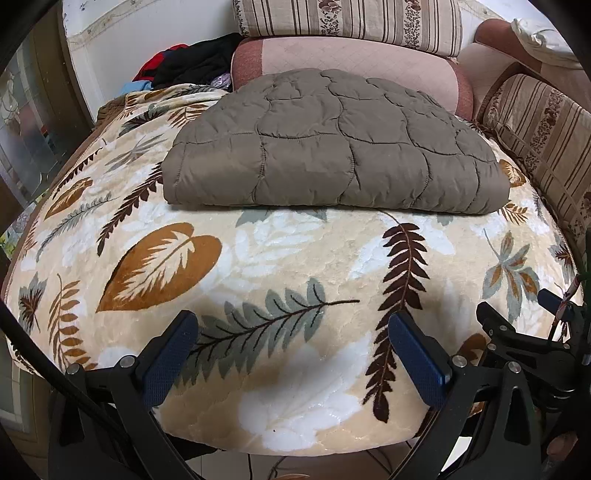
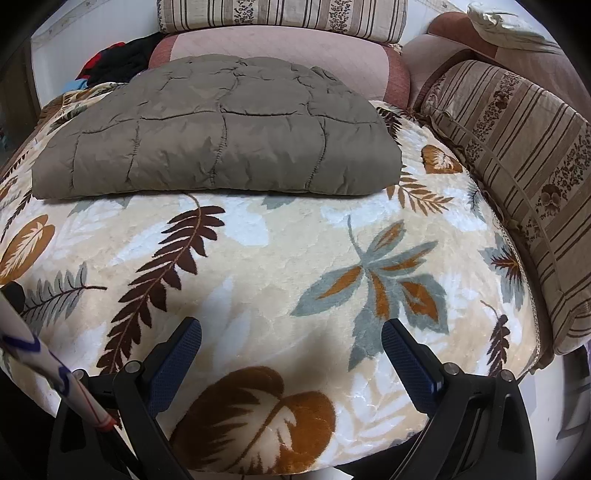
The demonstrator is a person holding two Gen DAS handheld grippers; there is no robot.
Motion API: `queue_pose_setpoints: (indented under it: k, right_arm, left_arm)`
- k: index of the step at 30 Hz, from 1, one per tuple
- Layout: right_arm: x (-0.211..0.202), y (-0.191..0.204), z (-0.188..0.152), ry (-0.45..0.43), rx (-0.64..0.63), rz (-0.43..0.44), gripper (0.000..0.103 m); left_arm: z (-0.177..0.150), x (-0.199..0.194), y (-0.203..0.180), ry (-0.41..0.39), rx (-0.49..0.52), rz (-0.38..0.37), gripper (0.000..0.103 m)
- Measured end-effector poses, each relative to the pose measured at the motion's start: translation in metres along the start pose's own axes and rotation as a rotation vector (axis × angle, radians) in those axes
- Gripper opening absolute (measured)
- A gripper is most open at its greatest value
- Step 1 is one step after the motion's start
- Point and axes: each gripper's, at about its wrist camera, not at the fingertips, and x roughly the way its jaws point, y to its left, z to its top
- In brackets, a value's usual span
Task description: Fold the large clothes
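A grey-brown quilted garment [image 1: 332, 147] [image 2: 218, 136] lies folded into a thick rectangle on the far half of a cream blanket with a leaf print [image 1: 295, 266] [image 2: 295, 258]. My left gripper [image 1: 291, 325] hovers open above the blanket's near edge, well short of the garment, with nothing between its blue-padded fingers [image 1: 170, 354]. My right gripper [image 2: 291, 332] is also open and empty over the near edge, to the right of the left one. The other gripper's black frame [image 1: 517, 332] shows at the right of the left wrist view.
Striped floral cushions [image 1: 351, 18] [image 2: 517, 147] and pink bolsters [image 1: 351, 62] line the back and right side. A pile of dark and red clothes [image 1: 192, 62] sits at the back left. A white striped cord [image 2: 48, 365] crosses the right wrist view's lower left.
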Motion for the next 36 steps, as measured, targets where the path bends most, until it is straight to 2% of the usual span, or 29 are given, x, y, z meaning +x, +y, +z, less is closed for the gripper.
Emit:
queue_pose_setpoints:
  k: [36]
  right_arm:
    - [-0.0035,0.0011,0.001,-0.021,0.009,0.057,0.1]
  left_arm:
    - [-0.0011,0.004,0.0002,0.008,0.005,-0.01,0.102]
